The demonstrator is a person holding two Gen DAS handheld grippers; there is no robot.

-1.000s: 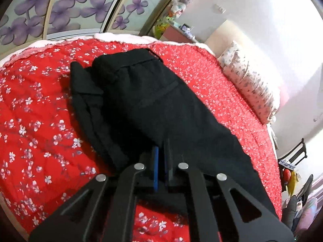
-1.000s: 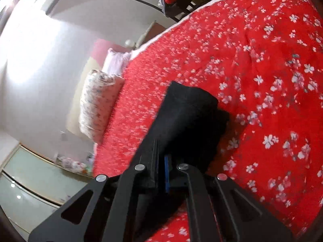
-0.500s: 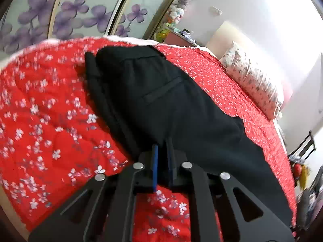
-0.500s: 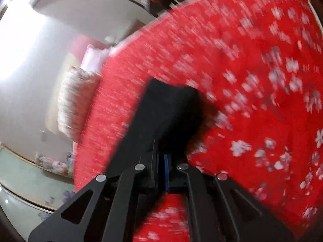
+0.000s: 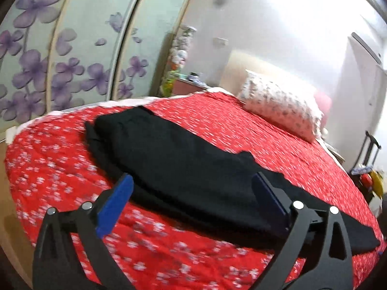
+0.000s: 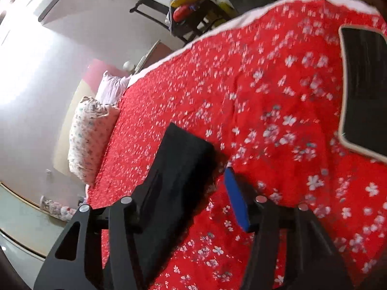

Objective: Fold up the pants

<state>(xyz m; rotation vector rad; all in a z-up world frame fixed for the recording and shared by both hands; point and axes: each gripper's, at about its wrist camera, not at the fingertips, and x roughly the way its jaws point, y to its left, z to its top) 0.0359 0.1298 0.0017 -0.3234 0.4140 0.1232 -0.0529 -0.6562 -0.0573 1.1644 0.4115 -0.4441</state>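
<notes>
Black pants (image 5: pixel 174 159) lie flat along the red floral bedspread (image 5: pixel 60 159), waistband at the far left, legs running to the right. My left gripper (image 5: pixel 193 191) is open and empty, its blue pads spread wide just above the near edge of the pants. In the right wrist view the pants' leg end (image 6: pixel 179 159) lies on the bedspread (image 6: pixel 266 84). My right gripper (image 6: pixel 191 181) is open and empty over the leg hem, which lies between the fingers.
A floral pillow (image 5: pixel 280 106) sits at the head of the bed. A dark rimmed tablet-like object (image 6: pixel 365 89) lies on the bedspread at the right. A wardrobe with purple flowers (image 5: pixel 60 55) stands behind. A chair with clutter (image 6: pixel 188 12) is past the bed.
Both grippers were shut on the pants and have now opened, letting go of the cloth. Both have pulled back and risen a little; the pants lie flat.
</notes>
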